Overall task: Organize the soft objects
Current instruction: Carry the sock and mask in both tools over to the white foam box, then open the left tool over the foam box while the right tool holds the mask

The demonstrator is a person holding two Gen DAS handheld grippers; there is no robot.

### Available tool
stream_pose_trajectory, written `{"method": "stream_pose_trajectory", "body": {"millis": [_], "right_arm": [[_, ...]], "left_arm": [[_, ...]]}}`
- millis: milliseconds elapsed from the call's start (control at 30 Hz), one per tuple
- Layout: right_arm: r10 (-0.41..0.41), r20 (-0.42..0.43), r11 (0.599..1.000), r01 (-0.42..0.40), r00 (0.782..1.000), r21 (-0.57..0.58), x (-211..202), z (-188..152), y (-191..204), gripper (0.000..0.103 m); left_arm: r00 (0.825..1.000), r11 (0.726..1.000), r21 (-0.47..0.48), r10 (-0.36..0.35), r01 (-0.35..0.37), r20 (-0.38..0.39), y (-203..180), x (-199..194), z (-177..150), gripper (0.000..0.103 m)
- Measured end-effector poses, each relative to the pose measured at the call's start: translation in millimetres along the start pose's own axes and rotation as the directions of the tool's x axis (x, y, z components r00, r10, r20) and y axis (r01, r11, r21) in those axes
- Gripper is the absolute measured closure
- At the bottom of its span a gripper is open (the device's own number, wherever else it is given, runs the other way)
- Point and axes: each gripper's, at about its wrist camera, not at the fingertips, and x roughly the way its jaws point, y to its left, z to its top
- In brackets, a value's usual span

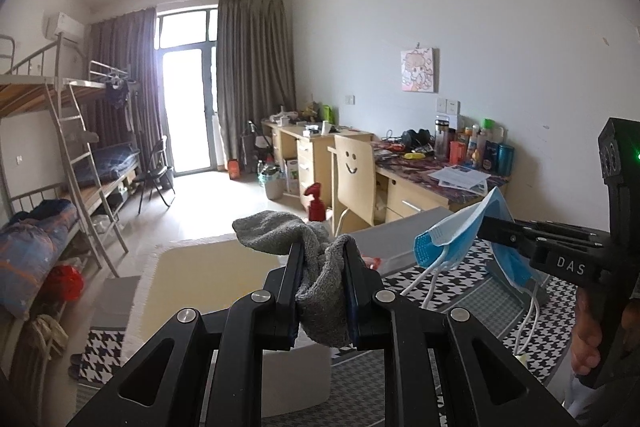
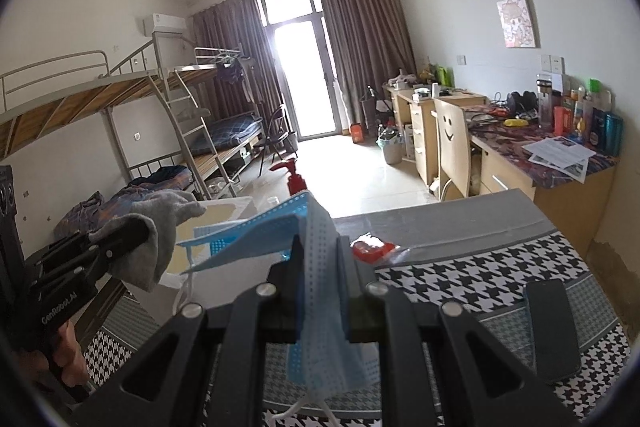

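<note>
My left gripper [image 1: 322, 247] is shut on a grey sock [image 1: 280, 231], which hangs bunched between its fingers above a houndstooth cloth [image 1: 480, 295]. My right gripper [image 2: 318, 243] is shut on a blue face mask [image 2: 320, 291], held up over the same cloth [image 2: 460, 279]; its white ear loops dangle below. In the left wrist view the right gripper [image 1: 486, 223] and mask [image 1: 448, 243] are to the right. In the right wrist view the left gripper [image 2: 140, 227] with the sock [image 2: 160, 223] is at the left.
A white bin with a yellowish inside [image 1: 200, 275] stands below the left gripper. A red pump bottle [image 2: 294, 179], a red wrapper [image 2: 372, 249] and a dark phone [image 2: 552, 331] are on or near the cloth. Desks [image 2: 560, 163], a chair and bunk beds [image 1: 60, 155] line the room.
</note>
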Motion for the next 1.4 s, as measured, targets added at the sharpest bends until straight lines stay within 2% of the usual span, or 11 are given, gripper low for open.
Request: {"method": "stream_pose_trajectory", "body": {"millis": [700, 1167, 1400], "right_arm": [[0.051, -0.026, 0.998, -0.052, 0.998, -0.032, 25.5, 10.8, 41.1, 0.086], [0.067, -0.049, 0.996, -0.069, 0.997, -0.052, 40.8, 15.4, 54.3, 0.086], [0.059, -0.057, 0.997, -0.062, 0.997, -0.055, 47.2, 17.2, 59.6, 0.086]], "left_arm": [[0.996, 0.996, -0.039, 0.084, -0.084, -0.008, 32.0, 8.3, 1.4, 0.084], [0.99, 0.989, -0.061, 0.132, -0.135, -0.051, 47.1, 26.1, 0.1, 0.084], [0.988, 0.988, -0.078, 0.126, -0.132, -0.087, 59.4, 37.5, -3.3, 0.084]]}}
